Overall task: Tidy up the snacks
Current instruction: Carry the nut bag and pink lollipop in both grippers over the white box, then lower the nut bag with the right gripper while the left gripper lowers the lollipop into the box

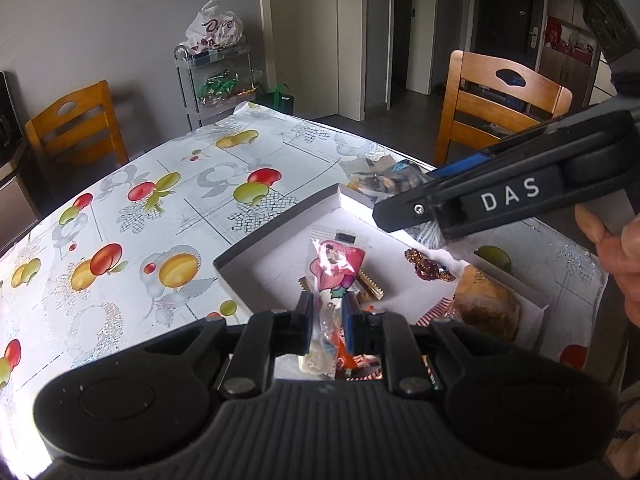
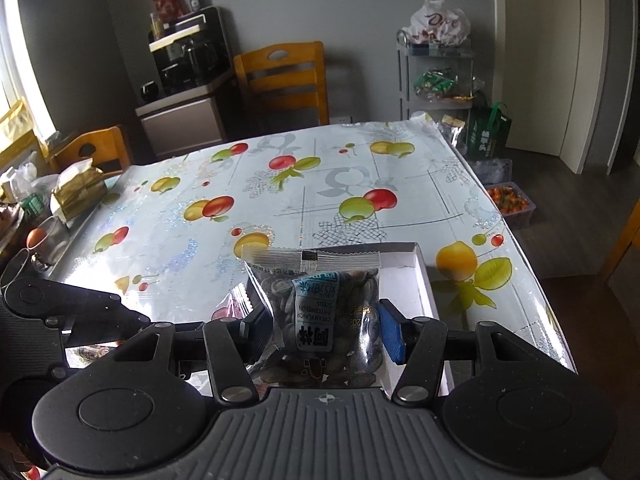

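Clamping crinkly packets: left gripper pink pouch, right gripper seemingly seeds bag.

Glossy plastic tablecloth, matt white cardboard box, crinkly clear seed packet

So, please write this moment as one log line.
left tool: holds pink packet | right tool: holds seed packet | both over white box
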Available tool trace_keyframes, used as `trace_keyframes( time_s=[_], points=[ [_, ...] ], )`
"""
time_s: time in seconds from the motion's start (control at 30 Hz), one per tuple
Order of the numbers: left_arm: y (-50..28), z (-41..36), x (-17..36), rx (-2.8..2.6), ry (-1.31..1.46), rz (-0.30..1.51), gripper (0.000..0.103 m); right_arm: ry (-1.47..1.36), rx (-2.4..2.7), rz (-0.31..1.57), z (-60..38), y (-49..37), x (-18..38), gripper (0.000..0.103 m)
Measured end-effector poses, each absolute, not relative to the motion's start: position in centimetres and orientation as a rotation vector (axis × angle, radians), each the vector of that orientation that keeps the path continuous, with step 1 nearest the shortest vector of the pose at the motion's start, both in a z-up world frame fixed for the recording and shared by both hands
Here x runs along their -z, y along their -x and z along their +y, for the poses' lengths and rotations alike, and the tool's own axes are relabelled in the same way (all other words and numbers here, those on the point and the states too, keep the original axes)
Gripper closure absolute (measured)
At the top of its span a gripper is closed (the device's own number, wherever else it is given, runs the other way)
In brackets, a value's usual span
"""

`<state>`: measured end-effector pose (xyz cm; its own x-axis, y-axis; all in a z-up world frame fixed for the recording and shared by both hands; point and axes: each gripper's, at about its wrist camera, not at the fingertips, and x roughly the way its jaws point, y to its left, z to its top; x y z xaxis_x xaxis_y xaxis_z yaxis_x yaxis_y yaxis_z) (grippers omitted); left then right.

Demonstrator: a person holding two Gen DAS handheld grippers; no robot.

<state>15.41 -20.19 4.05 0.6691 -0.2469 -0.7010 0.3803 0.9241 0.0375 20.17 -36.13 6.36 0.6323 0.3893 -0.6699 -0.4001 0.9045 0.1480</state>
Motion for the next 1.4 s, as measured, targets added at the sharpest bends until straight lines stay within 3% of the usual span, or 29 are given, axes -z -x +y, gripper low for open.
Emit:
trace_keyframes(
  time_s=[1.4],
  points=[
    [-19.4, -23.8, -0.5, 0.351, -0.210, 0.871, 0.091, -0.019, -0.450, 0.894, -38.6, -23.3, -2.2, 0.047]
  ],
)
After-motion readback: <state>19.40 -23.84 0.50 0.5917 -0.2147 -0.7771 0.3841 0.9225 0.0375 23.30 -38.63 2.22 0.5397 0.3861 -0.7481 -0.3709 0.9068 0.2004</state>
